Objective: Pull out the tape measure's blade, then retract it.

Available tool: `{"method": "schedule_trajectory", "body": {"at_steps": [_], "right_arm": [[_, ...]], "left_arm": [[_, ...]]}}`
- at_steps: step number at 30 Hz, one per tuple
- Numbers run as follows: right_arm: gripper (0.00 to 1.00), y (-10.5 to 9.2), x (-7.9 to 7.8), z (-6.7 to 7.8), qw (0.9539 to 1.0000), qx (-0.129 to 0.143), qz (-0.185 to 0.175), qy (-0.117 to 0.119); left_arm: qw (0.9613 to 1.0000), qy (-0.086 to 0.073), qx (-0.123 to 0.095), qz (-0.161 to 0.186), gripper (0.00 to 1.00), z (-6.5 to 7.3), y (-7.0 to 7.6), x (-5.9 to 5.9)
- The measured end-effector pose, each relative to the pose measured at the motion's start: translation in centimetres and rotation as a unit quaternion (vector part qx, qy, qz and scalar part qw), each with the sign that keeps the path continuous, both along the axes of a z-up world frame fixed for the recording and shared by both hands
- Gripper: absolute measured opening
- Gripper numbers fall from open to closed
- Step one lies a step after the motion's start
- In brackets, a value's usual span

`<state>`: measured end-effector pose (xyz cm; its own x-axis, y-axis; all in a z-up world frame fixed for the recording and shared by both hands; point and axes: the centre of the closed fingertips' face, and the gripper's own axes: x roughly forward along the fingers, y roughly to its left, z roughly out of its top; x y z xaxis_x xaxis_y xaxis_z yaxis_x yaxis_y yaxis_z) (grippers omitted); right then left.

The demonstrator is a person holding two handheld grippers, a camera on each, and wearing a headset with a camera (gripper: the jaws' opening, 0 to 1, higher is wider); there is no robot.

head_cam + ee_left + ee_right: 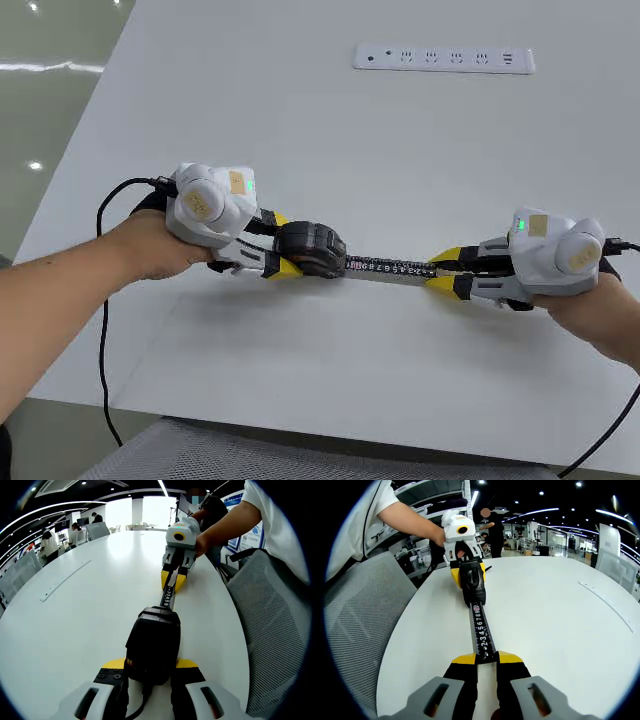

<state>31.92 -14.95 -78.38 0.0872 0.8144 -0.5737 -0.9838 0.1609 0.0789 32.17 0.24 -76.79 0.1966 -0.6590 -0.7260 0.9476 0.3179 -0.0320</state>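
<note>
A black tape measure case (312, 249) lies just above the white table, with my left gripper (283, 242) shut on it. Its body rises between the yellow-tipped jaws in the left gripper view (152, 644). A dark blade with white numbers (390, 267) runs out a short way to the right. My right gripper (443, 270) is shut on the blade's end. In the right gripper view the blade (481, 631) leads from my right gripper (484, 658) back to the case (472, 583) and the left gripper (462, 565). The right gripper (173, 579) faces me in the left gripper view.
A white power strip (444, 58) lies flat at the far side of the table (330, 130). A grey mesh chair (230, 455) stands at the near table edge. Black cables (103, 330) hang from both grippers. People and chairs sit far off in the room (75, 530).
</note>
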Motion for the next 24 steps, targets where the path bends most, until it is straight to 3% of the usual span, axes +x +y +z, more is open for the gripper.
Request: {"method": "schedule_trajectory", "body": {"at_steps": [24], "right_arm": [[0.08, -2.9, 0.1, 0.0, 0.9999, -0.008, -0.012, -0.003]], "left_arm": [[1.0000, 0.002, 0.003, 0.001, 0.29, 0.0, 0.1, 0.0]]}}
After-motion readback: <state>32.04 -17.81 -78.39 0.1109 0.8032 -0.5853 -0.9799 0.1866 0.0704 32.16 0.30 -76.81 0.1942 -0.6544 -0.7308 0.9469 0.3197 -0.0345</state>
